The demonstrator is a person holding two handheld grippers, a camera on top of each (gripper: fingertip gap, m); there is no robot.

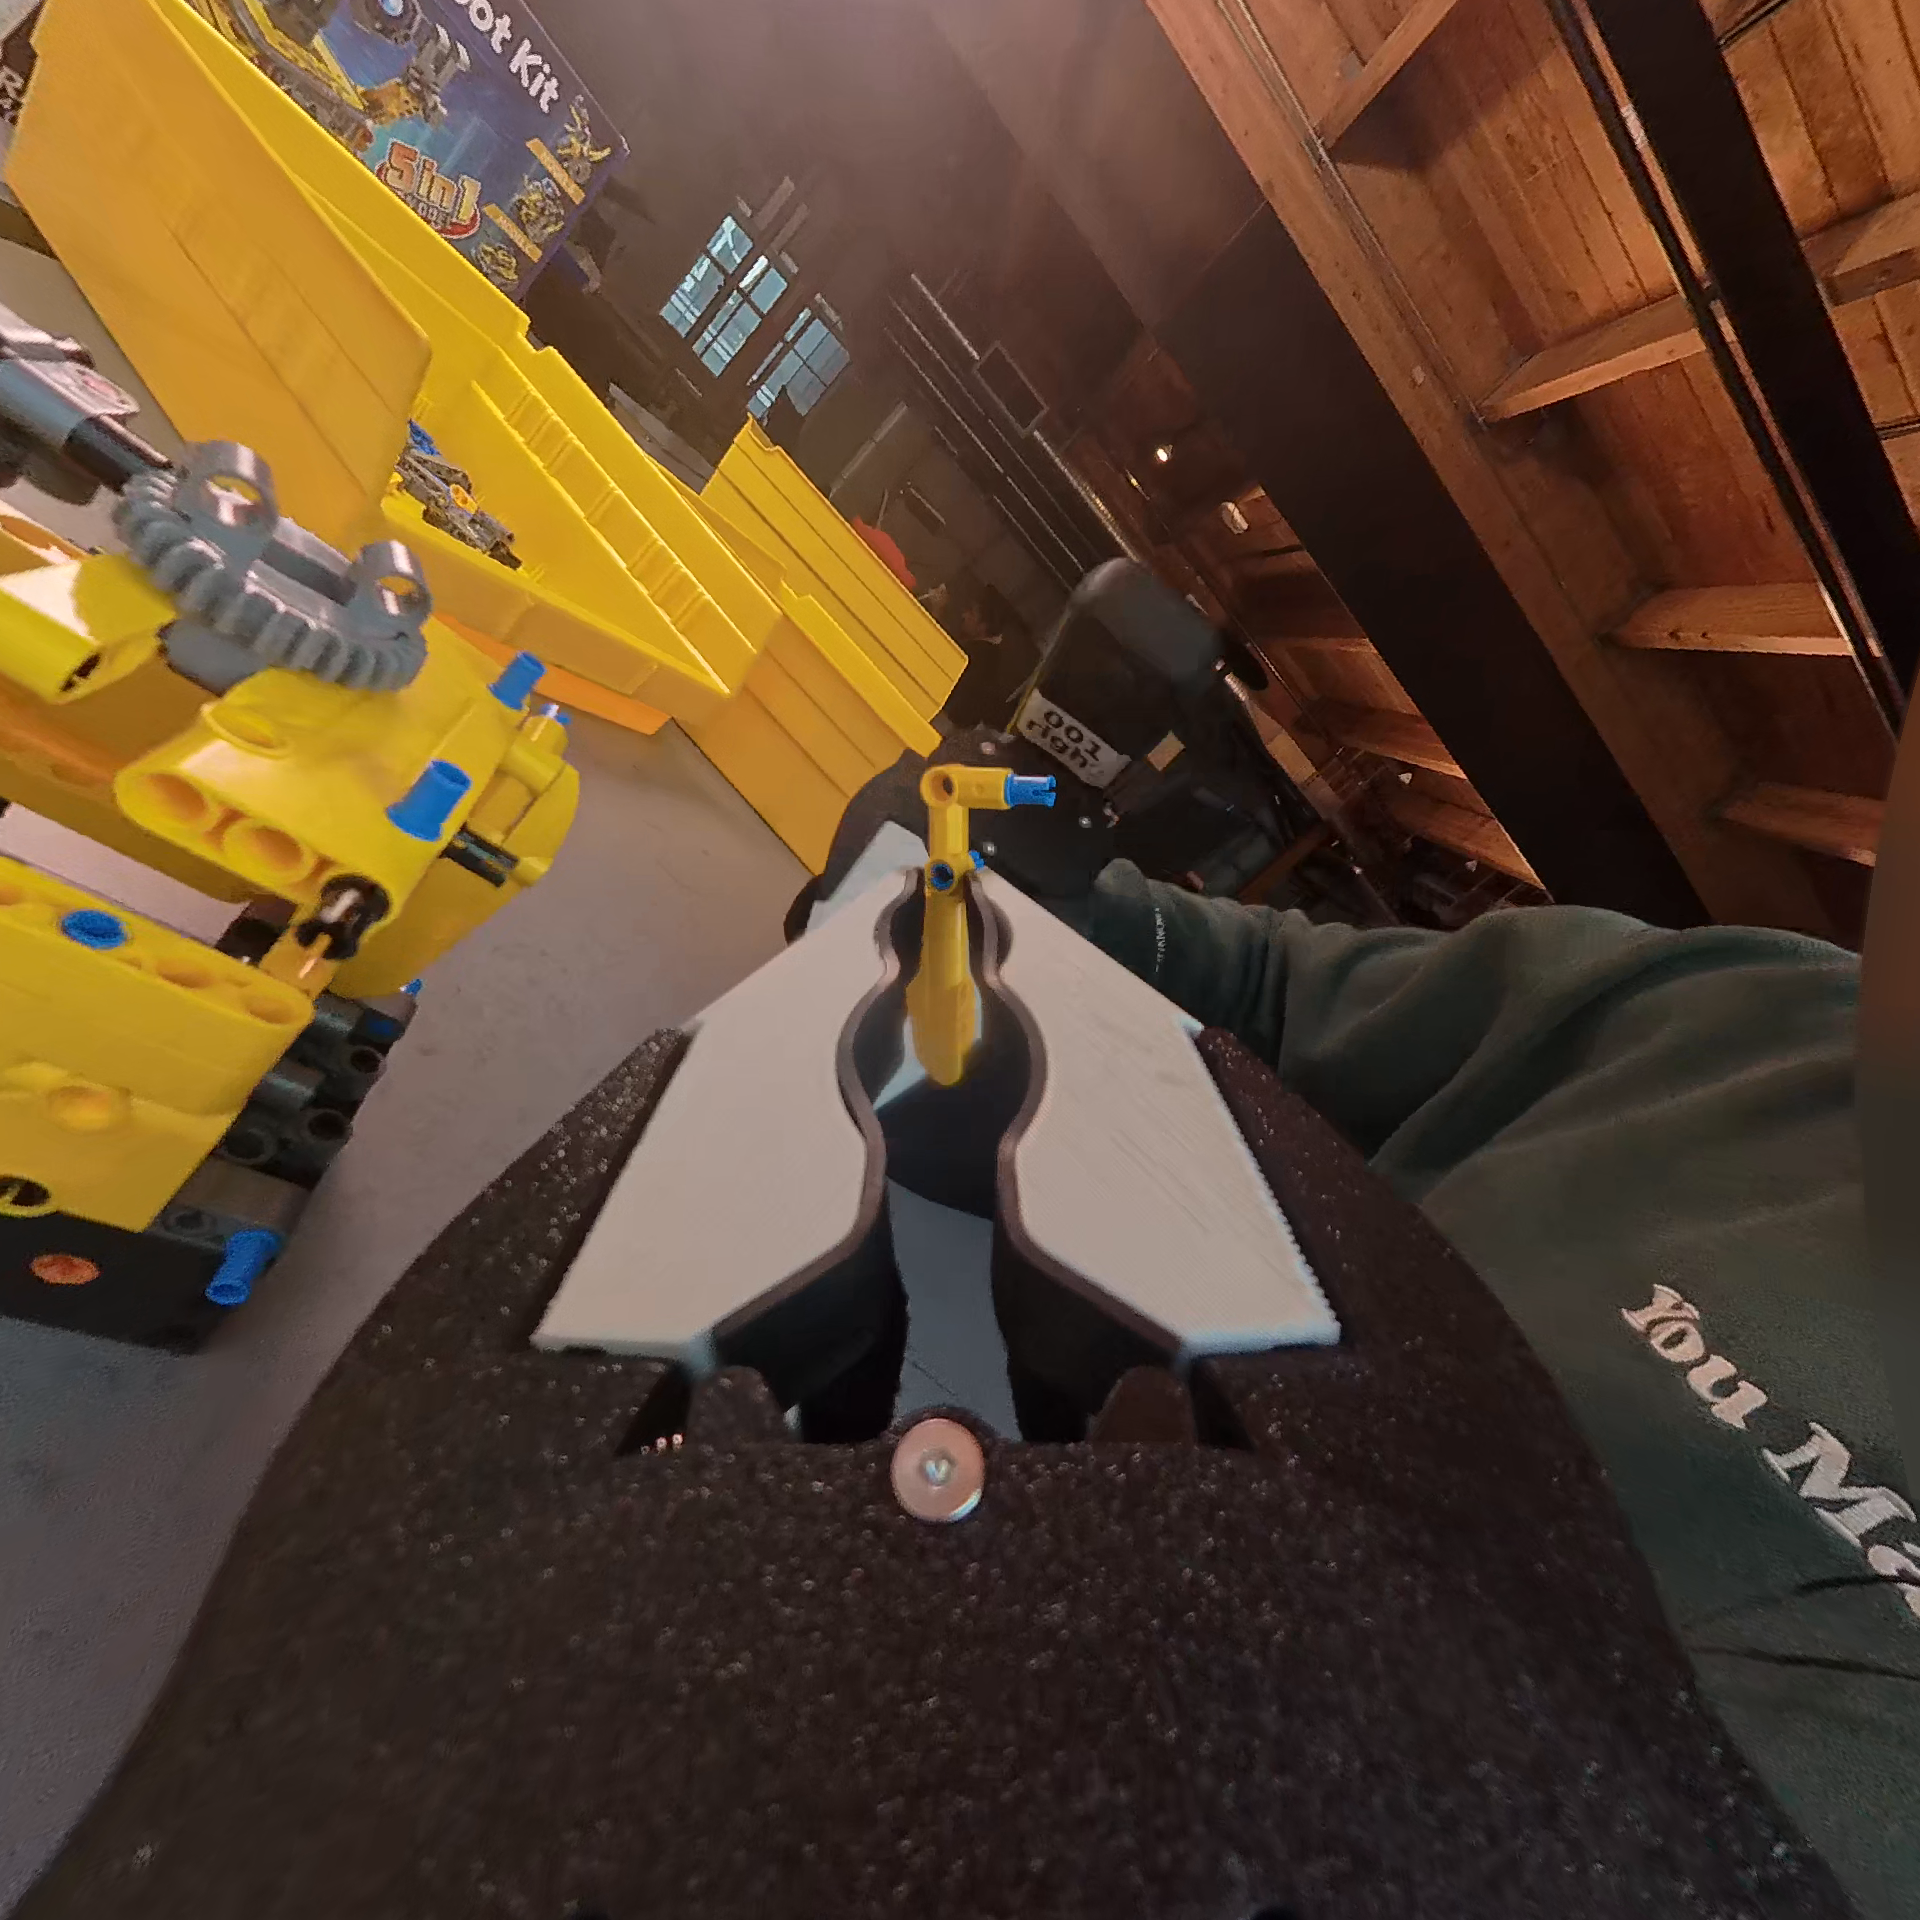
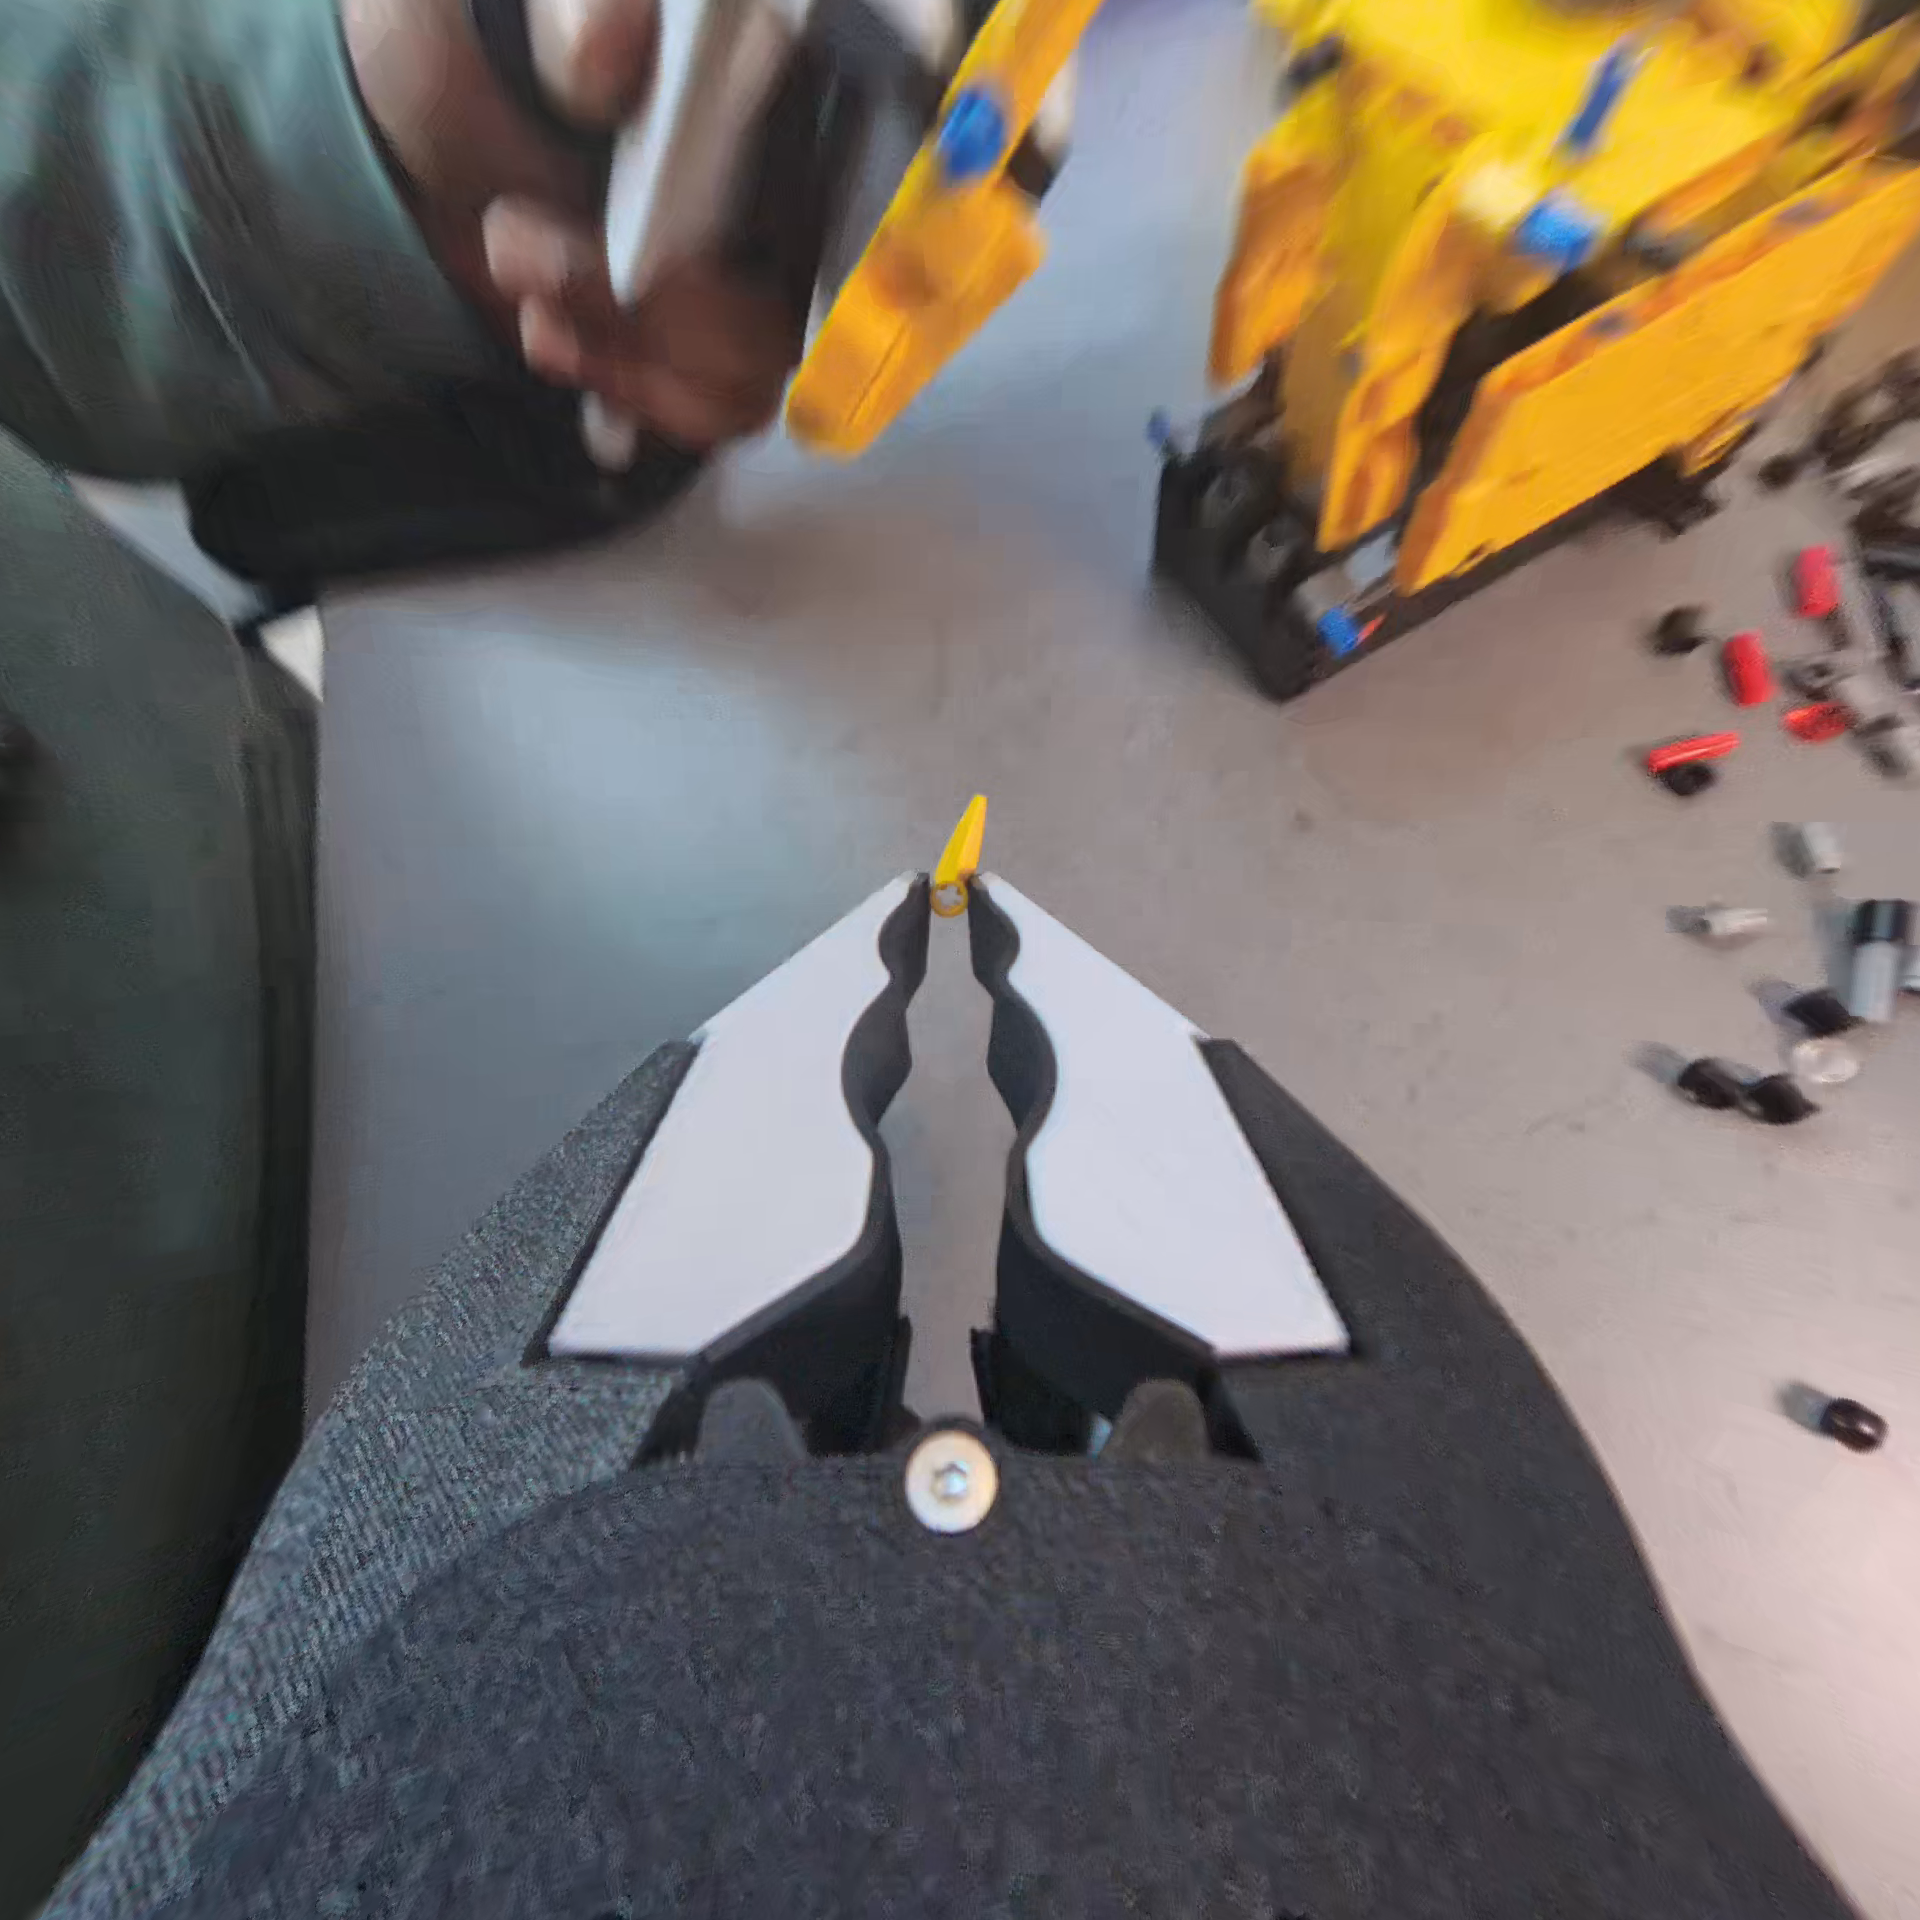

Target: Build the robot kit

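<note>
My left gripper (image 1: 943,878) is shut on a yellow angled beam (image 1: 943,966) with blue pins, one blue pin (image 1: 1029,792) sticking out at its top. It is held above the grey table, right of a yellow and black brick model (image 1: 239,831) with a grey gear piece (image 1: 270,582). My right gripper (image 2: 950,883) is shut on a small yellow pointed piece (image 2: 961,852), held over the table (image 2: 623,779). The left-held yellow beam (image 2: 925,249) shows blurred at the top of the right wrist view, next to a hand (image 2: 623,312). The model (image 2: 1538,312) stands at the upper right.
Yellow sorting trays (image 1: 540,468) and a kit box (image 1: 468,114) stand behind the model. Loose red, black and grey small parts (image 2: 1787,831) lie on the table at the right. A green sleeve (image 1: 1507,1091) is at the right; wooden shelving (image 1: 1558,364) is behind. Some 10 cm of space lies between my two pairs of fingers.
</note>
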